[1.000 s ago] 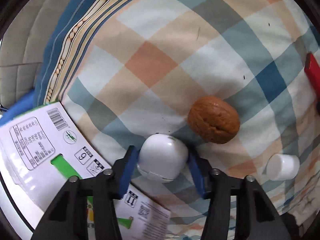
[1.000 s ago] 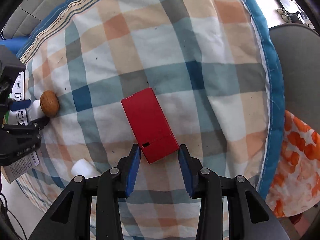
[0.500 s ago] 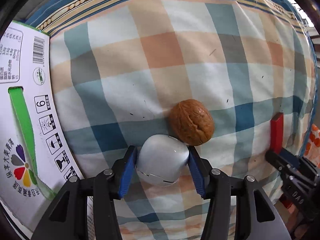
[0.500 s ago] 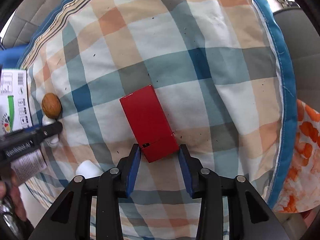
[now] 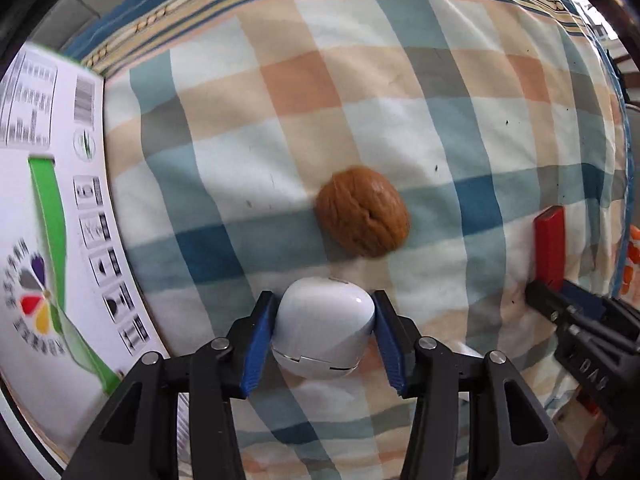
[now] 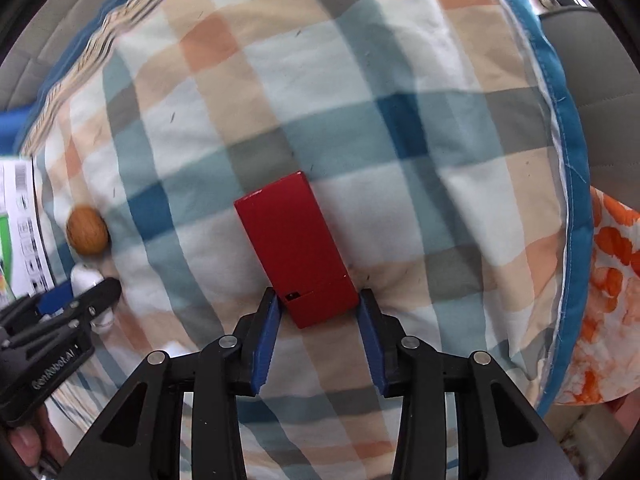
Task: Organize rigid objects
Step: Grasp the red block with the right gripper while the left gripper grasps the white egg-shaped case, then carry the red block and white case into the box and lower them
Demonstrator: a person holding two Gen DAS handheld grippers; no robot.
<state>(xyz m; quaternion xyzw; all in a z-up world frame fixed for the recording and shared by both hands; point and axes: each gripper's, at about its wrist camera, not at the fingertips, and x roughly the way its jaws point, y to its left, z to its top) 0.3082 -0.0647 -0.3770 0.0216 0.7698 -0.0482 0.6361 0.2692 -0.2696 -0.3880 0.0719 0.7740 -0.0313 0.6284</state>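
Closing, the left gripper (image 5: 324,332) clamps a white case (image 5: 325,332); the right gripper (image 6: 318,312) clamps a red box (image 6: 294,246).

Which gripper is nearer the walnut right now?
The left. The left gripper, closing on the white egg-shaped case, sits just short of the walnut. The right gripper is across the checked cloth, clamped on the red box.
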